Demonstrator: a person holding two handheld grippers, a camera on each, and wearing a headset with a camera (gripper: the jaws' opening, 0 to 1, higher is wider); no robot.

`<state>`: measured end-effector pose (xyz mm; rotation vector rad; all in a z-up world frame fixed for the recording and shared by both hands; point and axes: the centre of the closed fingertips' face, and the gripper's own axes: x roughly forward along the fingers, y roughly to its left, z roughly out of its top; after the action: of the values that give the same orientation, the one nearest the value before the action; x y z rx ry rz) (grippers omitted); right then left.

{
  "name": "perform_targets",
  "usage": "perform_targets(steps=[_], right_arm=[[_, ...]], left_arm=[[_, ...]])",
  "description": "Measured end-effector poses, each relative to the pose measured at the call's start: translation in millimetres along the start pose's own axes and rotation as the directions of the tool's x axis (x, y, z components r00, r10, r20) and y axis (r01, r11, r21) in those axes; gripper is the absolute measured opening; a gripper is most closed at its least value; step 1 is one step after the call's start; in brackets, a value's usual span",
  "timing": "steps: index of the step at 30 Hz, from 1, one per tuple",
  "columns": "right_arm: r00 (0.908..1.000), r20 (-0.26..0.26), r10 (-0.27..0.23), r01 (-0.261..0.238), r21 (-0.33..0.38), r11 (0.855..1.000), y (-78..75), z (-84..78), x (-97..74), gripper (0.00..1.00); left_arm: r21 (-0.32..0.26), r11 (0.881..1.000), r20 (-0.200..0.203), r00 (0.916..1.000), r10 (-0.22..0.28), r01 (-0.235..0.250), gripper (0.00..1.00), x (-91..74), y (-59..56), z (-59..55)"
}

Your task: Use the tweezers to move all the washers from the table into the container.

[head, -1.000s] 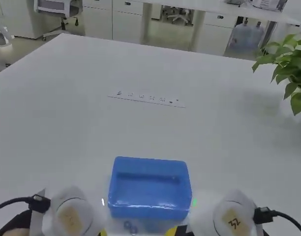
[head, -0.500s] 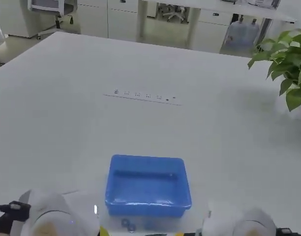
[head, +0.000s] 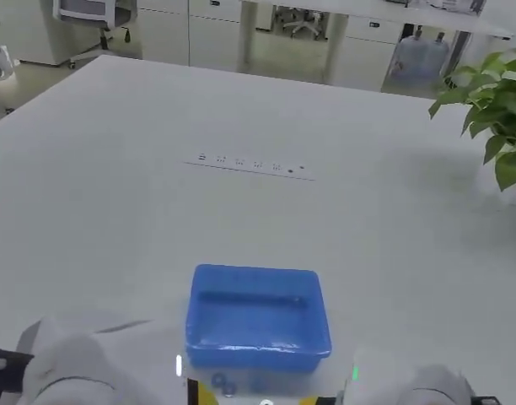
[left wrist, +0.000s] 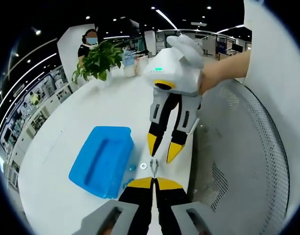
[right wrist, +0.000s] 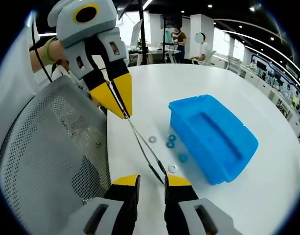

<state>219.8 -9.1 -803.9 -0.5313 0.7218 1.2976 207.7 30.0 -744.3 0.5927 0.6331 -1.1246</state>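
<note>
Five washers [right wrist: 170, 144] lie flat on the white table [head: 241, 110], all outside the container: two silver and three blue, counted in the right gripper view. One silver washer lies just beside the tip of the right gripper's [right wrist: 151, 182] outer finger. A blue one lies a little further out, and a pair of blue ones and the second silver one are scattered beyond. All five sit between the fingers and the near long wall of the single blue container [right wrist: 213, 137], an open rectangular tub standing upright on the table.

One pair of tweezers [right wrist: 142, 147] is clamped between the fingers of the left gripper [left wrist: 154, 182], which are pressed together on it. The thin metal arms run out from those yellow tips, and their free end reaches the gap between the right gripper's two fingers. The right gripper's fingers stand apart and hold nothing. Whether they touch the tweezers cannot be told. The two grippers face each other tip to tip over the table's near edge.

In the head view, the container stands just beyond both grippers, with the washers showing as blurred specks at its near wall. Farther out on the table lies one recessed row of sockets [head: 251, 166], and one potted plant [head: 494, 110] stands at the right edge. A grey mesh chair back [right wrist: 52, 147] lies behind the table's near edge.
</note>
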Motion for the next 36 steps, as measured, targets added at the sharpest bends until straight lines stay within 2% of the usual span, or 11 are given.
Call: perform_targets(steps=[4, 6, 7, 9, 12, 15, 16, 18, 27, 33, 36], right_arm=[[0.9999, 0.014, 0.006, -0.006, -0.01, 1.0, 0.4, 2.8, -0.8, 0.18], [0.9983, 0.023, 0.053, -0.052, -0.061, 0.997, 8.4, 6.9, 1.4, 0.19], [0.9978, 0.011, 0.066, -0.065, -0.097, 0.993, 11.7, 7.4, 2.9, 0.19], [0.997, 0.002, 0.077, -0.076, -0.147, 0.986, 15.7, 9.7, 5.4, 0.19], [0.995, 0.02, 0.098, -0.093, -0.185, 0.978, 21.2, 19.6, 7.7, 0.15], [0.9962, 0.01, 0.087, -0.083, -0.199, 0.976, 16.5, 20.8, 9.9, 0.08], [0.9978, -0.005, 0.066, -0.066, -0.211, 0.975, 9.7, 19.0, 9.8, 0.07], [0.9971, 0.008, 0.075, -0.073, -0.173, 0.982, 6.0, 22.9, 9.0, 0.07], [0.9981, 0.056, 0.025, -0.017, -0.147, 0.989, -14.7, 36.9, 10.3, 0.07], [0.9987, 0.041, 0.03, -0.025, -0.123, 0.992, -17.3, 29.0, 19.0, 0.07], [0.9976, 0.061, 0.032, -0.027, -0.093, 0.995, -19.2, 28.7, 19.6, 0.07]], left_arm=[[-0.006, 1.0, 0.023, 0.9997, -0.006, 0.007, 0.0, -4.4, -2.6, 10.0], [-0.026, 0.999, 0.072, 0.9972, -0.02, 0.022, 0.0, -5.7, -5.4, 21.7], [-0.028, 0.999, 0.08, 0.9963, -0.029, 0.032, 0.0, -5.8, -7.2, 25.1], [-0.008, 0.999, 0.077, 0.9965, -0.032, 0.032, 0.0, -3.0, -9.2, 27.9], [0.003, 0.999, 0.08, 0.996, -0.038, 0.038, 0.0, -0.2, -10.6, 32.8], [0.019, 0.999, 0.085, 0.9952, -0.048, 0.047, 0.0, 1.3, -11.7, 35.8], [0.03, 0.998, 0.083, 0.9952, -0.051, 0.048, 0.0, 2.0, -11.7, 36.6], [0.046, 0.998, 0.076, 0.9965, -0.035, 0.032, 0.0, 2.1, -7.1, 37.0], [0.08, 0.997, 0.059, 0.9983, -0.002, -0.003, 0.0, 0.3, 19.7, 42.5], [0.064, 0.998, 0.041, 0.999, -0.017, 0.014, 0.0, 9.3, 27.5, 34.9], [0.078, 0.997, 0.026, 0.9995, -0.019, 0.017, 0.0, 11.9, 30.2, 31.7]])
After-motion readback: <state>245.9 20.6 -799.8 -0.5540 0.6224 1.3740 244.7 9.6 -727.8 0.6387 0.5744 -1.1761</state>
